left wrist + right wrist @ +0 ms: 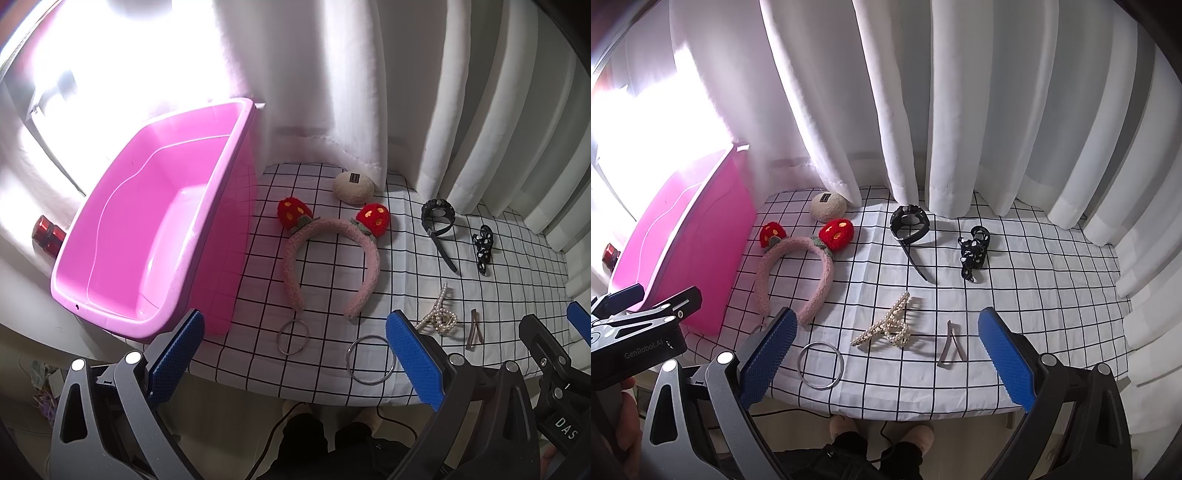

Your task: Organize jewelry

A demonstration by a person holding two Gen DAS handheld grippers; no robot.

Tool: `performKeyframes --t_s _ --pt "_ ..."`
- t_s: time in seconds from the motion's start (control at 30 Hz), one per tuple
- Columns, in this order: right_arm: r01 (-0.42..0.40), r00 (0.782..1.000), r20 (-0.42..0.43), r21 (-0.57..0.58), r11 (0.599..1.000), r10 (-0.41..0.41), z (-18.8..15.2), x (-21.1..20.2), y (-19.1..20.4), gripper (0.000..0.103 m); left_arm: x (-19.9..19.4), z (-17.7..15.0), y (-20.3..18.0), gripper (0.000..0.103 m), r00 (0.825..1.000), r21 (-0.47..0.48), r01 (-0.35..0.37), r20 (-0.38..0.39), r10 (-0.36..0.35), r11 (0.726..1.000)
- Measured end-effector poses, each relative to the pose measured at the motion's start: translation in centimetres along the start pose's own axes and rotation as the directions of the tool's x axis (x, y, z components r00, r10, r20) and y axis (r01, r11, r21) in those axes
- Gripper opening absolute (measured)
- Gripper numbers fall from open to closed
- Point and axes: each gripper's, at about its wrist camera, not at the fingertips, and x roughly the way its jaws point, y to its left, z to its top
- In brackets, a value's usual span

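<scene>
On the checked cloth [1015, 266]: headband [328, 258], watch [910, 229], pearl clip [886, 325], two rings | pink tub [155, 229] sits left, nothing inside | your left gripper [295, 354] wide open | your right gripper [886, 354] wide open, holding nothing

The left gripper [295, 350] and the right gripper [886, 350] look alike: grey metal frames with cut-out slots, round silver rivets, and fingers [1006, 360] faced with textured blue pads. Black housings carry white lettering, "GenRobot.AI". Below the fingers: dark trousers, beige slippers.
</scene>
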Motion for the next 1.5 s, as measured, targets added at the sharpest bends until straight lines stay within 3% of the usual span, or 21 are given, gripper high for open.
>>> performKeyframes --t_s 0.87,1.3,1.5 --pt "0.004 1.000 0.011 -0.014 1.000 -0.004 0.4 -0.2 0.1 0.094 0.2 0.9 -0.2 0.097 1.000 -0.004 0.010 -0.012 -0.010 1.000" --pt "-0.003 1.000 -0.013 0.022 1.000 0.003 -1.0 0.1 -2.8 0.094 1.2 -0.8 -1.9 0.097 0.999 0.011 0.029 -0.037 -0.029 1.000" --pt "0.019 0.998 -0.054 0.060 0.998 -0.016 -2.9 1.6 -6.0 0.094 2.8 -2.2 -2.5 0.097 0.996 0.001 0.058 -0.062 -0.058 0.998"
